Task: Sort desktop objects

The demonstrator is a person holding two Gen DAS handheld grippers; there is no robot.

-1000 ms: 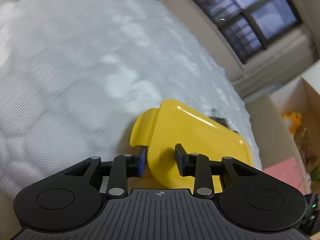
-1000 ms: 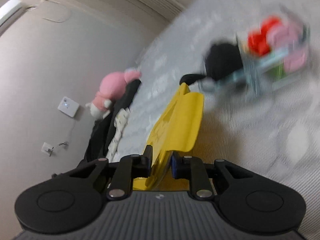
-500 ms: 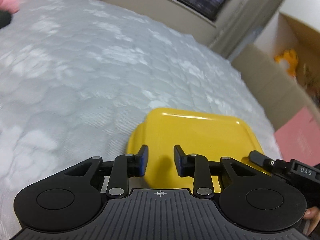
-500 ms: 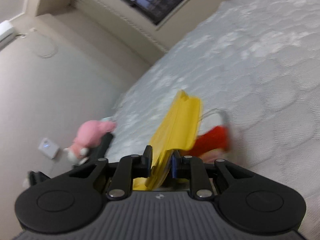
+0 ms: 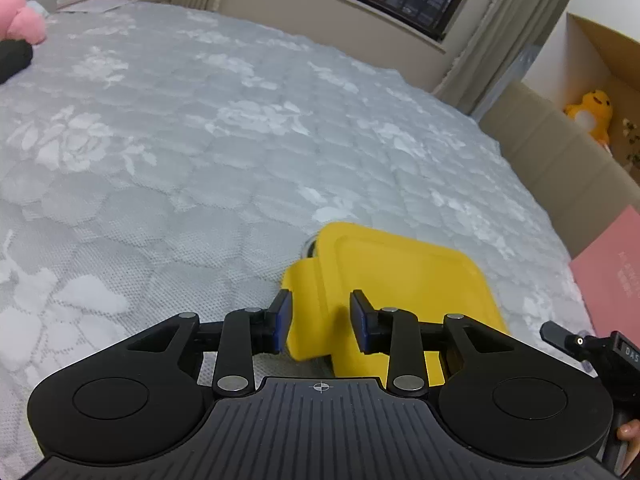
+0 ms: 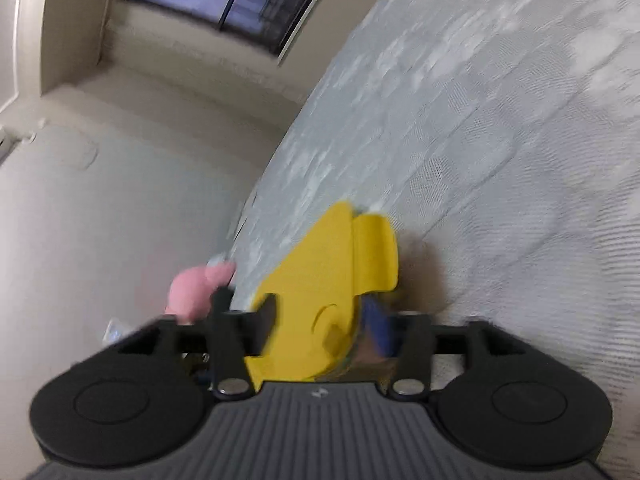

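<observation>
Clearly yellow, glossy lid, side flap.

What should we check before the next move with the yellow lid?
1. Left tongs gripping the lid: ok.
2. Right tongs letting go: ok, opening, with the lid between them.
3. Lid sitting flat on what is under it: cannot tell.
4. Bed ahead of the lid bare: ok.
5. Right view sharp: not ok, blurred.

Yellow lid, grey bedspread with white floral pattern, pink plush, pink box
</observation>
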